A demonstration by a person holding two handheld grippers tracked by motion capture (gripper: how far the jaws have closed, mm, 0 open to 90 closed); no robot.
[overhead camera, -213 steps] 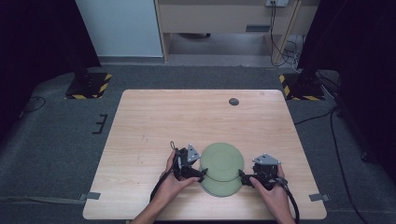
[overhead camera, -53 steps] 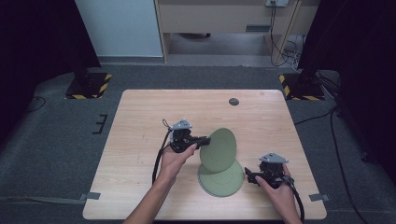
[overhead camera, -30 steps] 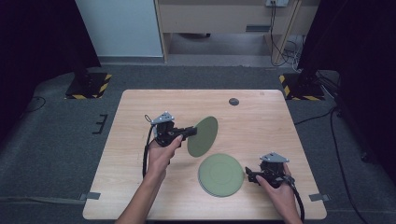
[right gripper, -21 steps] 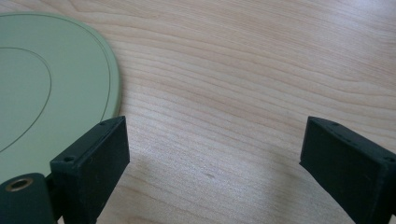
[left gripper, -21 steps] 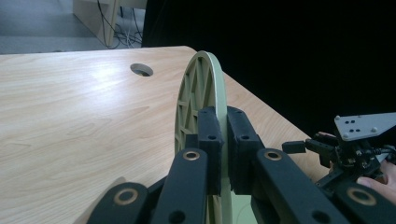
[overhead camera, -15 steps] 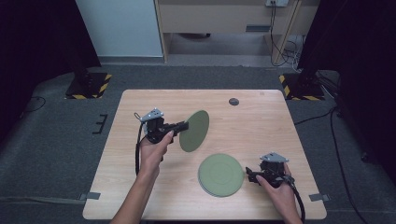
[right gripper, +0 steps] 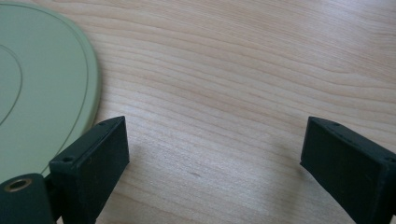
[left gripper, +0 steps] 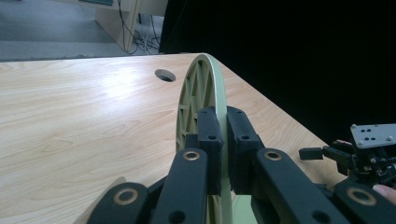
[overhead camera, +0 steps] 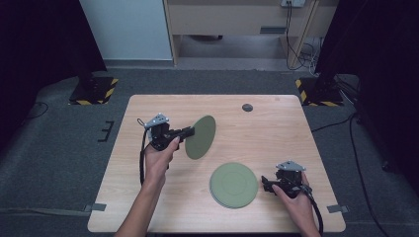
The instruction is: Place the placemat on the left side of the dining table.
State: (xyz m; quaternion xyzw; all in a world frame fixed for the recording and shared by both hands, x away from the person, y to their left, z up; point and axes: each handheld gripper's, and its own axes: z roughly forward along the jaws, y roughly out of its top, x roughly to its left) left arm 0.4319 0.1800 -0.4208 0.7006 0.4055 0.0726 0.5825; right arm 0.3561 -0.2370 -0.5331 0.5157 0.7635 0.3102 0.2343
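Note:
My left gripper (overhead camera: 190, 132) is shut on the rim of a round green plate (overhead camera: 201, 137), held on edge and tilted above the table's left middle. In the left gripper view the jaws pinch the plate's rim (left gripper: 201, 93), ribbed underside to the left, with the left gripper (left gripper: 223, 154) clamped from both sides. Another green plate (overhead camera: 233, 184) lies flat near the front right. My right gripper (overhead camera: 264, 183) rests on the table just right of it, open. In the right gripper view the flat plate (right gripper: 42, 93) lies beside one jaw, and the right gripper (right gripper: 215, 158) has bare wood between its jaws.
The wooden table (overhead camera: 276, 133) has a small round hole (overhead camera: 247, 107) near its far edge. Grey floor surrounds the table, with stand bases at the far left and right. The other hand's gripper (left gripper: 369, 154) shows at the right of the left gripper view.
The left hand has lifted one plate off the flat one and carried it left and toward the far side, still gripped. The right gripper has stayed beside the flat plate.

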